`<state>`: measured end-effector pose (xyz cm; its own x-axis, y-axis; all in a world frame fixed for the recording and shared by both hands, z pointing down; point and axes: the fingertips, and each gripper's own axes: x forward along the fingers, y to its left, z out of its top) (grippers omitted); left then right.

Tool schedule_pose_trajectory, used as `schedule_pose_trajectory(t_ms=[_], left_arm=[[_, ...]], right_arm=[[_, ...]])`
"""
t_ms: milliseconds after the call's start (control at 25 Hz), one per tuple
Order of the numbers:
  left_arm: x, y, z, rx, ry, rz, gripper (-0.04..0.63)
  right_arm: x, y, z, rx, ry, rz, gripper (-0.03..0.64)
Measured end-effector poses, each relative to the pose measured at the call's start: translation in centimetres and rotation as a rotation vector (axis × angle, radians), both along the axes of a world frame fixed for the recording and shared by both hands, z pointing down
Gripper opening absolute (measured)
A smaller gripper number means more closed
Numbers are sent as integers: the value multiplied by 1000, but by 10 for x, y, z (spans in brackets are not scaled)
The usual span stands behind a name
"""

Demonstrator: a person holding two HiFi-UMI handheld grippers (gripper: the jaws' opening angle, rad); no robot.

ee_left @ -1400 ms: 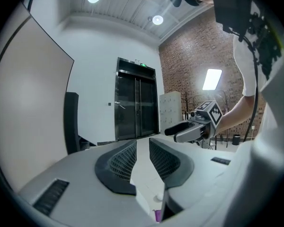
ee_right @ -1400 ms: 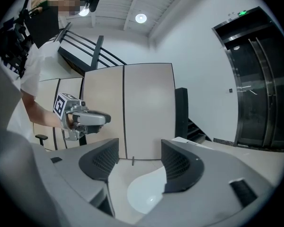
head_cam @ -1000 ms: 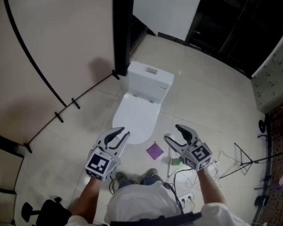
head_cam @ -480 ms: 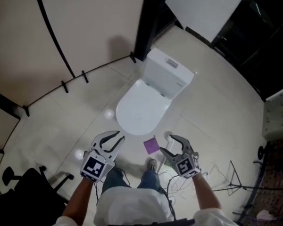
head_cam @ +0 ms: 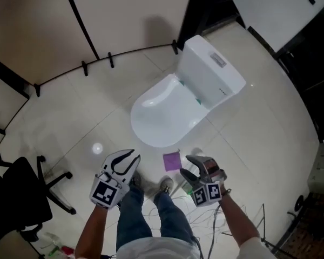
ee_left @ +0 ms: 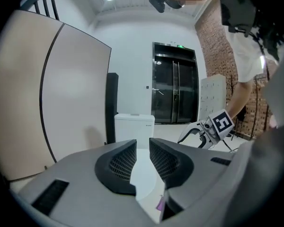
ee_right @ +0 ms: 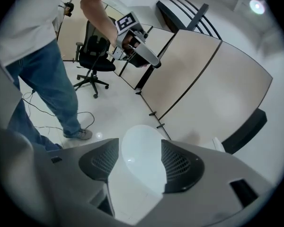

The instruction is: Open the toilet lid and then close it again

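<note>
White porcelain toilet with its lid down, and two empty grippers hovering short of its front rim.

At the far left a black office chair (head_cam: 13,196) is standing on the pale tiled floor (head_cam: 259,139). Next to the right, the left gripper (head_cam: 134,156) is hanging near the front of the bowl, its jaws standing only a narrow slit apart and gripping nothing. The toilet lid (head_cam: 164,112) is lying closed over the bowl in the middle of the head view, with the tank (head_cam: 211,75) behind it. A small purple sheet (head_cam: 171,160) is lying on the floor just in front of the bowl, between the two grippers. The right gripper (head_cam: 184,165) is pointing at the lid with its jaws spread noticeably wider, also holding nothing, clear of the lid.
</note>
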<state>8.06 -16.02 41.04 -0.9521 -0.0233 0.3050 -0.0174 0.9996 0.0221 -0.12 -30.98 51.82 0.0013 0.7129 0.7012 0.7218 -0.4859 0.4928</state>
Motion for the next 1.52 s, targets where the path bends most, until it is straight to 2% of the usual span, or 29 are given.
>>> schedule_pose_trajectory(t_ms=[200, 360, 520, 680, 760, 880, 1080, 1320, 1520], left_arm=[[-10, 5, 57, 19, -2, -24, 78], [-20, 7, 118, 8, 46, 33, 78], [-25, 8, 183, -26, 59, 95, 80], [-22, 10, 227, -21, 80, 125, 80], [-19, 10, 237, -5, 83, 129, 80], [-14, 9, 244, 8, 87, 135, 80], [-11, 14, 244, 9, 81, 134, 80], [-12, 24, 240, -9, 72, 125, 80], [-12, 27, 234, -31, 78, 125, 80]], right_arm=[[-5, 26, 77, -12, -37, -29, 282], [-5, 51, 143, 5, -76, -57, 282], [-7, 71, 207, 29, -137, -74, 282], [-15, 85, 247, 45, -160, -60, 282], [-19, 90, 254, 40, -173, -56, 279], [-20, 97, 255, 29, -193, -61, 228], [-14, 98, 262, 62, -218, -105, 210], [-7, 94, 270, 96, -201, -145, 95], [-5, 96, 260, 77, -178, -127, 89]])
